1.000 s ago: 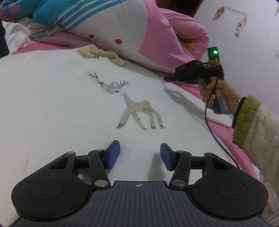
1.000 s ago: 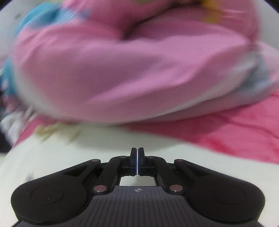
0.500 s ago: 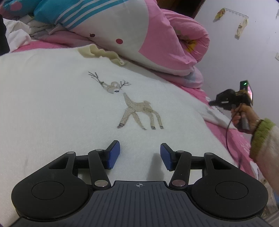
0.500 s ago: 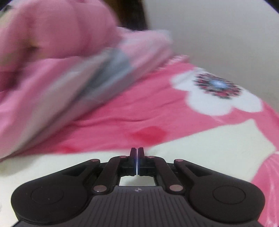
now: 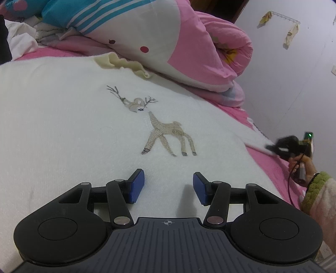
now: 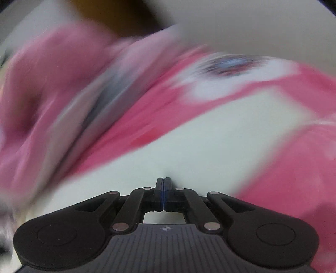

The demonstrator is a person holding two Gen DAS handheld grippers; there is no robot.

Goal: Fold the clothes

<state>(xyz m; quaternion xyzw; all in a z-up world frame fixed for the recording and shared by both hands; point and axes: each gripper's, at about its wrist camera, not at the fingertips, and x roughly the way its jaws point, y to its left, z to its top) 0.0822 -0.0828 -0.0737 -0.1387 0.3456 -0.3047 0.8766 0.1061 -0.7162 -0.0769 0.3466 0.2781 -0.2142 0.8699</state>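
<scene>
A rolled pink quilt (image 5: 222,50) lies along the far side of the pink bedsheet (image 5: 271,166), by the white wall (image 5: 294,79). A white cushion with blue stripes and red dots (image 5: 130,33) leans on the quilt. Crumpled white cloth (image 5: 21,42) sits at the far left. A hook rail (image 5: 283,19) with yellowish bits hanging is fixed on the wall.

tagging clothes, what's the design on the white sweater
A beige embroidered deer on the white sweater, clearest in the left wrist view.

Home bedroom; pink floral bedsheet (image 5: 271,161), rolled pink quilt (image 5: 212,50), wall hooks (image 5: 283,17)
</scene>
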